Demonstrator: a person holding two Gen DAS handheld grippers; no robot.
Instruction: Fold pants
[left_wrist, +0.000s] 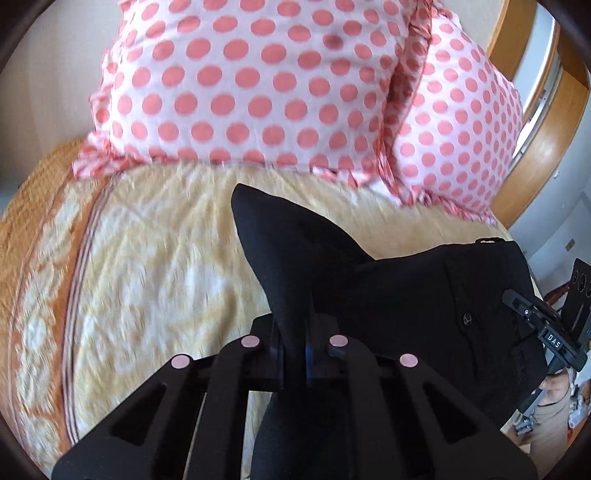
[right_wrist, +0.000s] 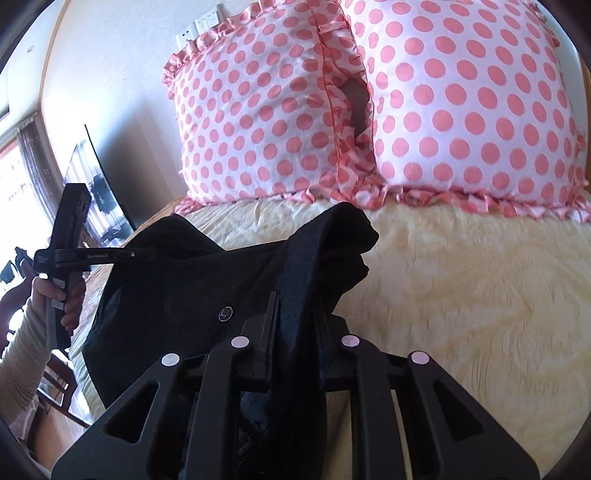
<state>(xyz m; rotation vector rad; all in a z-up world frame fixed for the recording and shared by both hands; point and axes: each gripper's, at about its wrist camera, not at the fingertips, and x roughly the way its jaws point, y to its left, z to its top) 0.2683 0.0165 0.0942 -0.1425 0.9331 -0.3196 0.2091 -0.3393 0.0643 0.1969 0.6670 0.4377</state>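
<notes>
both grippers, left gripper (left_wrist: 293, 347) and right gripper (right_wrist: 295, 332), pinch black pants (left_wrist: 406, 295).

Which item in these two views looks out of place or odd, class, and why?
Little stands out. The black pants hang bunched between the left gripper and right gripper, both clamped on the cloth, as expected mid-fold. One oddity: a dark gap shows in the frilled seam between the two polka-dot pillows.
</notes>
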